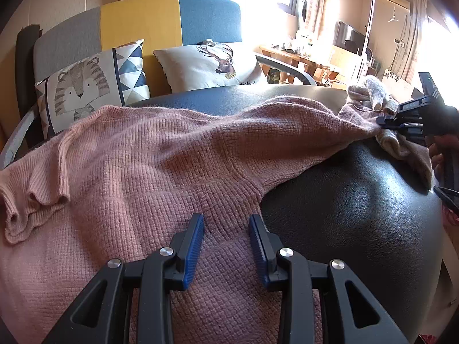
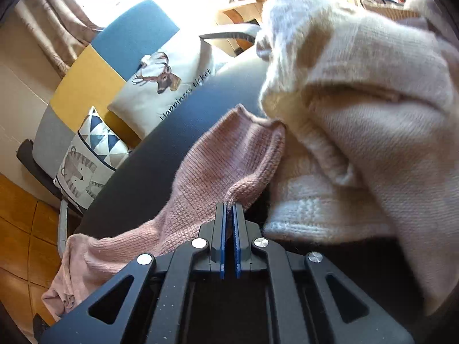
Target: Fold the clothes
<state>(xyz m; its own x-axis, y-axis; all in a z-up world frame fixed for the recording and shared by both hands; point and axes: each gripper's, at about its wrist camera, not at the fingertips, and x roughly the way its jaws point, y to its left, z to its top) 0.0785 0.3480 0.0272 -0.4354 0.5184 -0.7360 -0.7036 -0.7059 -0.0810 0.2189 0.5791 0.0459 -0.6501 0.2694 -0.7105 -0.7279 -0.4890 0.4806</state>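
A pink knit sweater (image 1: 143,157) lies spread over a black leather surface (image 1: 358,200). My left gripper (image 1: 226,226) hovers over the sweater's body near the armpit, its blue pads apart with flat fabric beneath them and nothing pinched. One sleeve stretches to the right, where my right gripper (image 1: 383,121) is shut on its end. In the right wrist view the right gripper (image 2: 229,209) has its pads closed on a fold of the pink sleeve (image 2: 218,160). A cream knit garment (image 2: 358,100) is heaped just beyond and to the right of it.
Behind the leather surface stands a grey, yellow and blue sofa (image 1: 137,20) with a tiger cushion (image 1: 83,89) and a deer cushion (image 1: 212,66). A wooden desk (image 1: 292,54) with clutter sits by the window. A hand (image 1: 439,154) holds the right gripper.
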